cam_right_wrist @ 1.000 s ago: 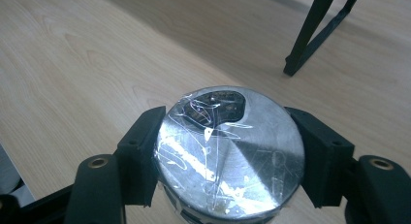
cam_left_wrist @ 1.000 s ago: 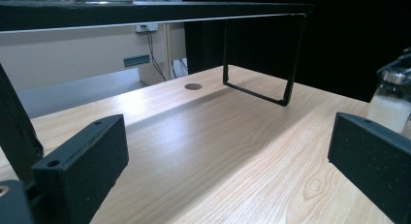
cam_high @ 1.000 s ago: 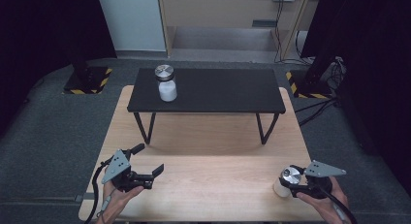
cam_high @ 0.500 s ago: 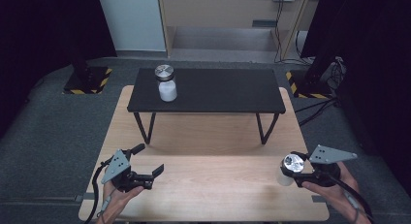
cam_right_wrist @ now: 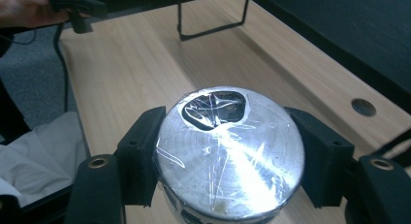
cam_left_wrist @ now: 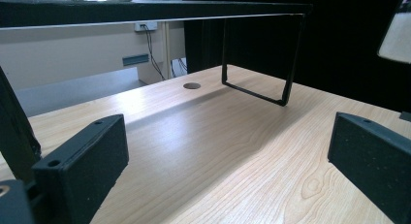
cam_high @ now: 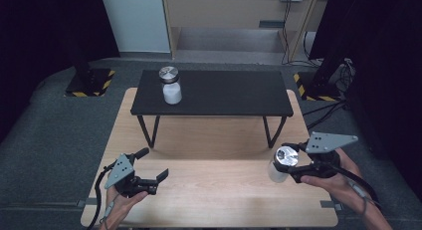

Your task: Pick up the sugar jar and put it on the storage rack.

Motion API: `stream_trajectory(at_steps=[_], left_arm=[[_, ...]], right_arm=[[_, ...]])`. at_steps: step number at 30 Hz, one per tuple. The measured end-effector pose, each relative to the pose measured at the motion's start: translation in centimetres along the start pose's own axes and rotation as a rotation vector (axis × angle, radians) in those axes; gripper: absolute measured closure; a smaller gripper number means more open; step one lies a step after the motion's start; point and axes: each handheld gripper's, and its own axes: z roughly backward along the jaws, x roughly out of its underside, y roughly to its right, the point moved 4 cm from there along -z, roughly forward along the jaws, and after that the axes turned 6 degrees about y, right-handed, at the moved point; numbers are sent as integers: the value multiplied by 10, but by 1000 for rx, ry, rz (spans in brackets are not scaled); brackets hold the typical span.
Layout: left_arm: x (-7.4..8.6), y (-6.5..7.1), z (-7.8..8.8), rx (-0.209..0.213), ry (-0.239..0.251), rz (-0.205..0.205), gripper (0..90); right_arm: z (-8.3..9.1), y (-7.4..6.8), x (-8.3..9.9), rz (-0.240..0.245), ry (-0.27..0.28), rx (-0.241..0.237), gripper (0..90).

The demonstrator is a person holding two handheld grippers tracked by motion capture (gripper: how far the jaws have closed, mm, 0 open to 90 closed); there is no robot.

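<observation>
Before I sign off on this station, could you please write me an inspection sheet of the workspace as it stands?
Surface: light wooden table with a round cable hole; a low black shelf on thin legs stands at its far half.
Job's things: one white jar with a metal lid upright on the shelf's left part; a second held jar gripped by its lid, off the wood.
Clutter: nothing seen.
Grippers: right gripper shut on the lid, fingers at both sides; left gripper open, holding nothing, low over the table.
Cables: one trails from each gripper; more hang by the back wall.
Surroundings: grey carpet, dark curtains, hazard-striped stand feet.
</observation>
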Motion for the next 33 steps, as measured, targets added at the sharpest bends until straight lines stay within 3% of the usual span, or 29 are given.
stream_trajectory(at_steps=[5, 11, 21, 33], left_arm=[[0, 0, 0, -1, 2, 5, 0], [1, -1, 1, -4, 3, 8, 0], [1, -2, 2, -5, 2, 9, 0], [1, -2, 1, -1, 3, 14, 0]], right_arm=[[-13, 1, -16, 17, 8, -43, 348], [-27, 5, -34, 40, -1, -50, 348], [-43, 14, -72, 25, -21, 31, 349], [-52, 40, -106, -39, -11, 121, 349]])
